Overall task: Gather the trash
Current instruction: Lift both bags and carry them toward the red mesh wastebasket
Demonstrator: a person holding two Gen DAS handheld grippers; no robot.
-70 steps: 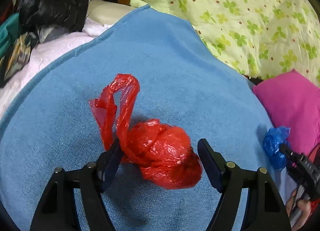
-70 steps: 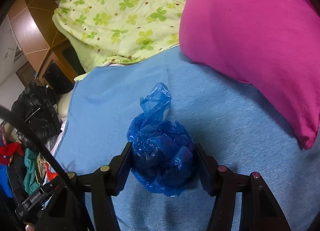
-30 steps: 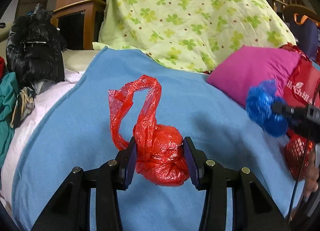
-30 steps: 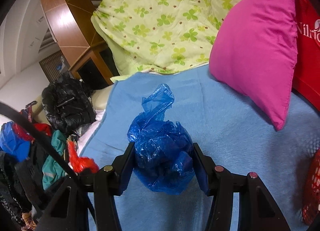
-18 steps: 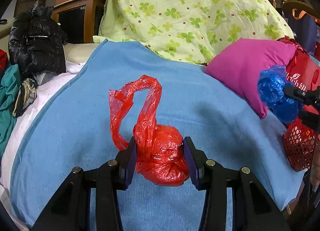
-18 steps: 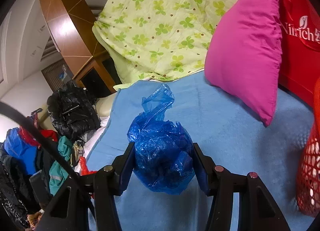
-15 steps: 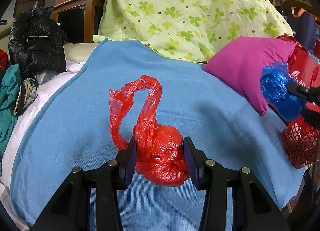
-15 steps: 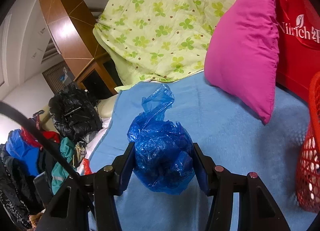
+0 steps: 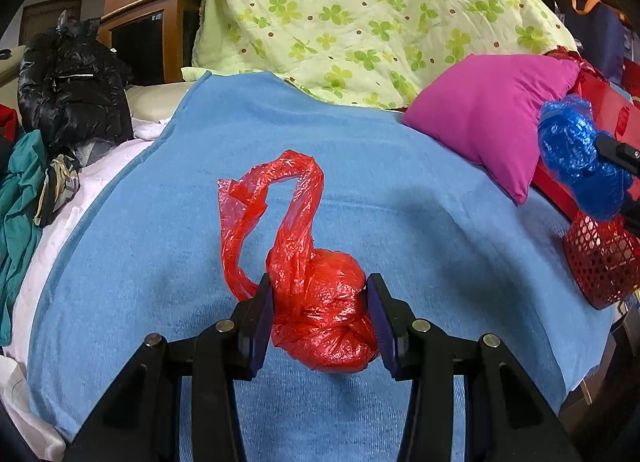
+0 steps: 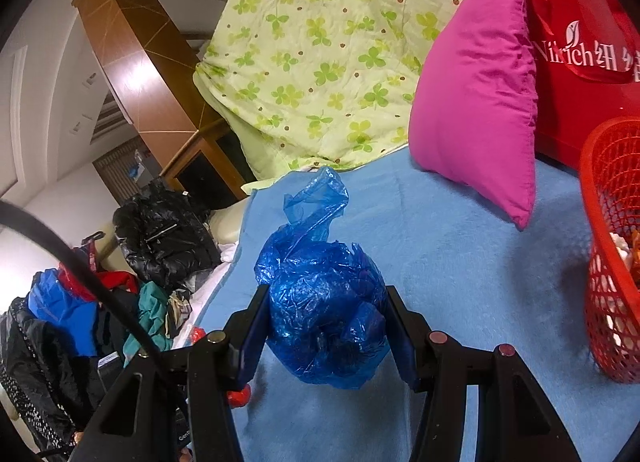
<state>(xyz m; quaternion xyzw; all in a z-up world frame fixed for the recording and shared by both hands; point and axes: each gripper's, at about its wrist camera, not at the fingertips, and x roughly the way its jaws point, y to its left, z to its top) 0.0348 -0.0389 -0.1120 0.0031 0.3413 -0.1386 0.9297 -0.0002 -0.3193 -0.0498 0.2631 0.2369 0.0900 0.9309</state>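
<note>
Two knotted bags carried above a bed. The left hand-held gripper (image 9: 320, 320) pinches the red bag (image 9: 324, 326) by its balled body, pads pressed on both sides, the loose handle loop rising up and away from the jaws. The right hand-held gripper (image 10: 326, 330) likewise clamps the blue bag (image 10: 326, 310), its twisted neck pointing upward.

The red mesh basket (image 10: 612, 246) (judged the collection bin, some scraps already inside) stands at the bed's right edge, just right of the blue bag and below it in the left view; the right hand is clearly nearer, the red bag well apart to the left.

The surface is a blue blanket (image 9: 400, 182), backed by a green clover quilt (image 9: 360, 14) and a magenta pillow (image 9: 480, 110), with a red printed bag (image 10: 580, 42) behind it and heaped clothes (image 10: 80, 322) at left.
</note>
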